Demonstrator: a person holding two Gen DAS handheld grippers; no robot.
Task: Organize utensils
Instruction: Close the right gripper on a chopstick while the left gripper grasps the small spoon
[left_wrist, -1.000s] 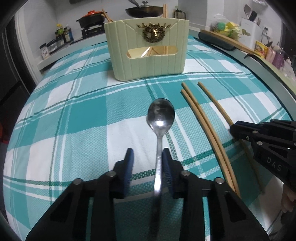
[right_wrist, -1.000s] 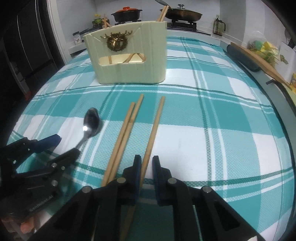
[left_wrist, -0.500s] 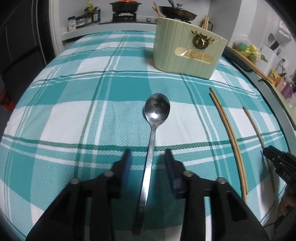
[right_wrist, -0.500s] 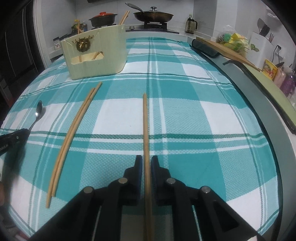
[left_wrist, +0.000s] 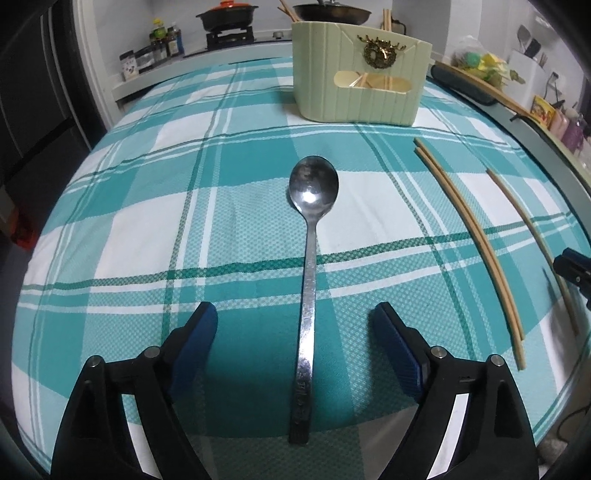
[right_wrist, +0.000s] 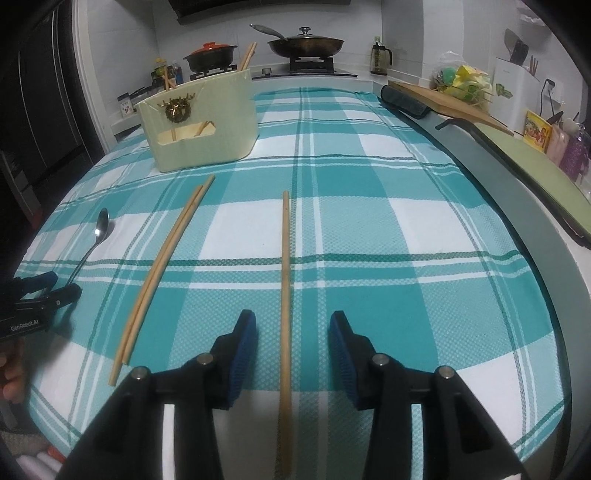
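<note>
Both released, jaws just opened: left gripper straddling spoon handle, right gripper straddling lone chopstick, both lying lengthwise along the fingers near the surface's near edge, pointing toward holder.

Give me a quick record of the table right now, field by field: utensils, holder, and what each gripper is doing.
surface: teal plaid cloth
spoon: metal spoon lying flat, handle between the left gripper's jaws, untouched
loose chopsticks: pair of chopsticks side by side; single chopstick apart, between the right gripper's jaws
holder: cream utensil holder at the far end, chopsticks already standing in it
left gripper: open wide, jaws just been opening, clear of the spoon
right gripper: open, jaws just been opening, clear of the single chopstick
</note>
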